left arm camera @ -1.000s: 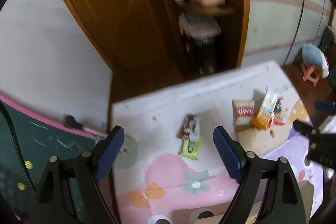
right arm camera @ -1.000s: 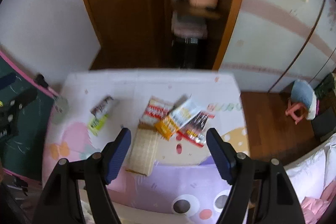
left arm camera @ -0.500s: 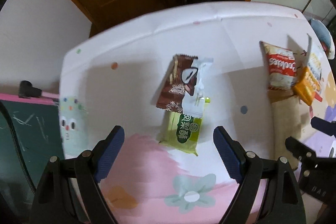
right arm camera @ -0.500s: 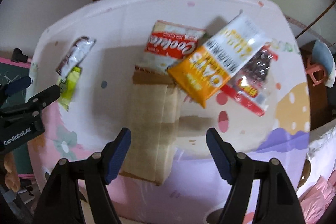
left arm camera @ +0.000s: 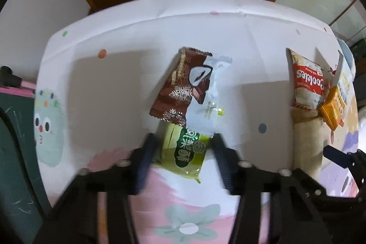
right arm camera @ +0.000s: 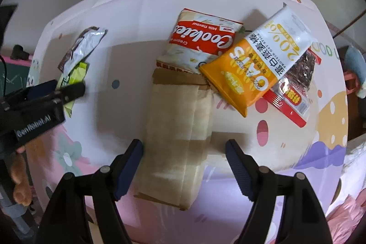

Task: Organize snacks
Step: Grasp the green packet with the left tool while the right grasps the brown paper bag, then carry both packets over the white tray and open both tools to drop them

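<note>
Closing on the green snack packet (left arm camera: pixel 183 150) lying flat between the left gripper (left arm camera: pixel 183 166) jaws, light, crinkly and likely slippery, best pinched across its middle; right gripper (right arm camera: pixel 184 166) spread wide, empty, straddling the paper bag (right arm camera: pixel 178 129).
</note>
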`<state>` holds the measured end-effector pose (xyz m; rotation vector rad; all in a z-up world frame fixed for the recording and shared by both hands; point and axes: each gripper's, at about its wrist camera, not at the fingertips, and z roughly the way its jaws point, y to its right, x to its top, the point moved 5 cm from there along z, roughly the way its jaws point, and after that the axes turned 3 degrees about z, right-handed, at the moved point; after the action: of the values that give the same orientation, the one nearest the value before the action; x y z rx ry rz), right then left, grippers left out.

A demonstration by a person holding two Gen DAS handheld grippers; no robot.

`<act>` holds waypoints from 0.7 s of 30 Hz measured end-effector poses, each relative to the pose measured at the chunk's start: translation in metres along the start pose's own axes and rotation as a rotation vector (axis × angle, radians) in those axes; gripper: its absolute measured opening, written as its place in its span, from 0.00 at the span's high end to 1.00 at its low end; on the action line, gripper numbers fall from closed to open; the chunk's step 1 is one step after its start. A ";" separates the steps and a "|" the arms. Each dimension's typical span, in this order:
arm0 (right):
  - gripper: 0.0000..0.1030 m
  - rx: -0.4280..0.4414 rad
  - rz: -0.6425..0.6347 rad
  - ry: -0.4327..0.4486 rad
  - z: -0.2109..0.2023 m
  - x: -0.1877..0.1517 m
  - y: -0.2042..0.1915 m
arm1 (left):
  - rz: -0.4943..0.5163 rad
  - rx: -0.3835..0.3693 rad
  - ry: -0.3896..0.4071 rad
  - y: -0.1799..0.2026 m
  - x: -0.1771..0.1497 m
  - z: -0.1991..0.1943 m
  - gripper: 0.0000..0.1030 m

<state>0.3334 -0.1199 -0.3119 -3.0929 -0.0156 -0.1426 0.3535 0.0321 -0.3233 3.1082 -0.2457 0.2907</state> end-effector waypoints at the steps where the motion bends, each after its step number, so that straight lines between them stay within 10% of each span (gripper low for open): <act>1: 0.34 -0.037 -0.019 0.005 0.002 -0.003 -0.004 | -0.007 0.006 -0.001 0.002 -0.001 -0.001 0.63; 3: 0.48 -0.034 -0.043 0.017 0.000 -0.007 -0.011 | -0.031 0.015 -0.001 0.003 -0.004 -0.001 0.65; 12: 0.48 0.097 0.004 0.037 -0.023 -0.028 -0.009 | -0.079 -0.047 -0.043 0.016 -0.039 -0.017 0.66; 21: 0.48 0.264 0.032 0.184 -0.116 -0.058 0.007 | -0.003 -0.124 0.115 0.033 -0.078 -0.126 0.66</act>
<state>0.2652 -0.1325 -0.2023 -2.8035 0.0205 -0.3893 0.2491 0.0151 -0.2139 2.9575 -0.2472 0.4347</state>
